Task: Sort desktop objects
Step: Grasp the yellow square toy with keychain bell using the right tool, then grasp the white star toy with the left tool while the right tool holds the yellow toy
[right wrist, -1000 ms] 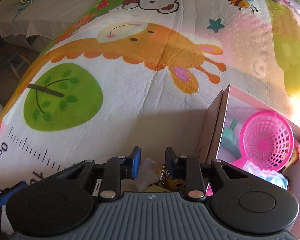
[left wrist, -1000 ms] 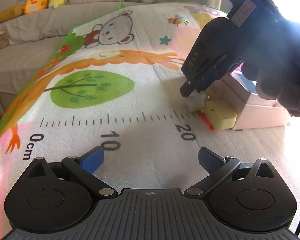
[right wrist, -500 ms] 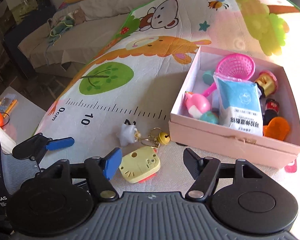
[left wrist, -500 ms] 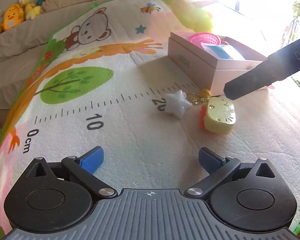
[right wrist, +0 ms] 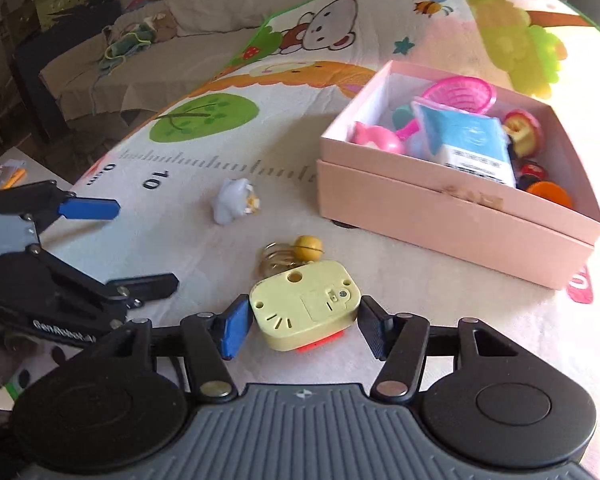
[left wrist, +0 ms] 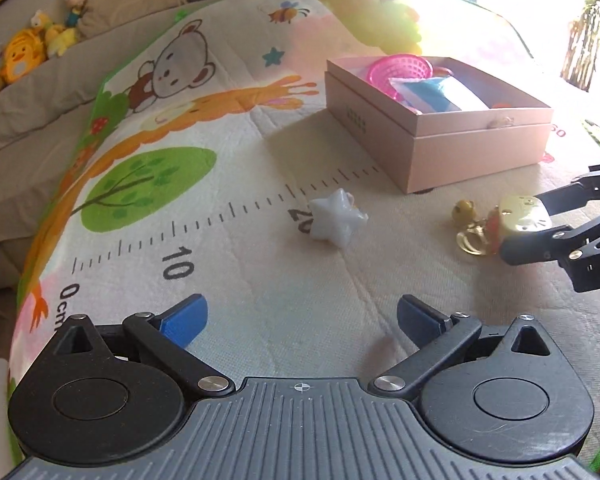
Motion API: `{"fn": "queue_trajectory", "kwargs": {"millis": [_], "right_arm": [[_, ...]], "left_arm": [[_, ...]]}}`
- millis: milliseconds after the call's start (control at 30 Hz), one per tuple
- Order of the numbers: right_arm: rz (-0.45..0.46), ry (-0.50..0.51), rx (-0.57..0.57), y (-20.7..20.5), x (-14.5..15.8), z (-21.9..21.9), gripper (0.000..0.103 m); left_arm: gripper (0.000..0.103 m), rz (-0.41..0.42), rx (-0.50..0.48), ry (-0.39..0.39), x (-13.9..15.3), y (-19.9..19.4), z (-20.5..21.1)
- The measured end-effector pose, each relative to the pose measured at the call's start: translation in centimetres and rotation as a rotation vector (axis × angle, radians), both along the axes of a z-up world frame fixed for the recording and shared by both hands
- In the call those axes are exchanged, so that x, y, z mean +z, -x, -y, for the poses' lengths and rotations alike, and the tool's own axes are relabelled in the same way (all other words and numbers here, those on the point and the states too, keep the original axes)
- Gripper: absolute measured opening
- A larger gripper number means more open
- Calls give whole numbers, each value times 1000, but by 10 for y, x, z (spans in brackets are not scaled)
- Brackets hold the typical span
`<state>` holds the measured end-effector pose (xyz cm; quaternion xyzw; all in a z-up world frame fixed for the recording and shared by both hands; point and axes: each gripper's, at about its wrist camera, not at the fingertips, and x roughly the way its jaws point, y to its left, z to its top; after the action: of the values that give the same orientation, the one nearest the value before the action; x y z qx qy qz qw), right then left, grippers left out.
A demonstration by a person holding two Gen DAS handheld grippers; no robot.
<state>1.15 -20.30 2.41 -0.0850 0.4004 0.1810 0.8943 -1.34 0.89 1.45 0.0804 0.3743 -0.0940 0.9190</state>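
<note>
A pale yellow cat-face toy (right wrist: pixel 306 304) with a key ring and small bell (right wrist: pixel 308 247) lies on the play mat. My right gripper (right wrist: pixel 302 322) is open, with its jaws on either side of the toy; it also shows in the left wrist view (left wrist: pixel 540 220) around the toy (left wrist: pixel 520 214). A white star toy (left wrist: pixel 337 224) lies near the ruler's 20 mark, also in the right wrist view (right wrist: pixel 233 202). My left gripper (left wrist: pixel 300 320) is open and empty, short of the star. A pink box (right wrist: pixel 440 200) holds several toys.
The play mat (left wrist: pixel 260 288) covers the surface, with a printed ruler and animals. The pink box (left wrist: pixel 440 140) stands at the back right. Soft toys (left wrist: pixel 24 54) sit on a sofa behind. The mat's left edge drops off toward a side table (right wrist: pixel 4 168).
My right gripper has drawn back from the star, opened, and come down around the yellow cat toy. The star now lies free on the mat. My left gripper stays open and empty.
</note>
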Motion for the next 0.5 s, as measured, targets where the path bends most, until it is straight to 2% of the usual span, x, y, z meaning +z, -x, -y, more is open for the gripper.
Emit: {"fn": "queue_trajectory", "kwargs": {"millis": [67, 133, 267, 300, 367, 467, 500], "right_arm": [[70, 45, -111, 5, 1, 24, 74], [100, 0, -191, 8, 2, 48, 84], [100, -144, -279, 16, -6, 82, 87], [103, -155, -285, 18, -9, 85, 87], [103, -151, -279, 24, -17, 85, 87], [121, -126, -260, 32, -25, 82, 91], [126, -121, -256, 35, -26, 81, 93]], "left_arm": [[103, 6, 1, 5, 1, -6, 10], [103, 24, 11, 8, 1, -14, 20], [102, 28, 52, 5, -1, -33, 34], [99, 23, 64, 3, -1, -38, 36], [83, 8, 83, -7, -3, -46, 40], [78, 16, 101, -19, -4, -51, 44], [71, 20, 98, -24, -4, -51, 45]]}}
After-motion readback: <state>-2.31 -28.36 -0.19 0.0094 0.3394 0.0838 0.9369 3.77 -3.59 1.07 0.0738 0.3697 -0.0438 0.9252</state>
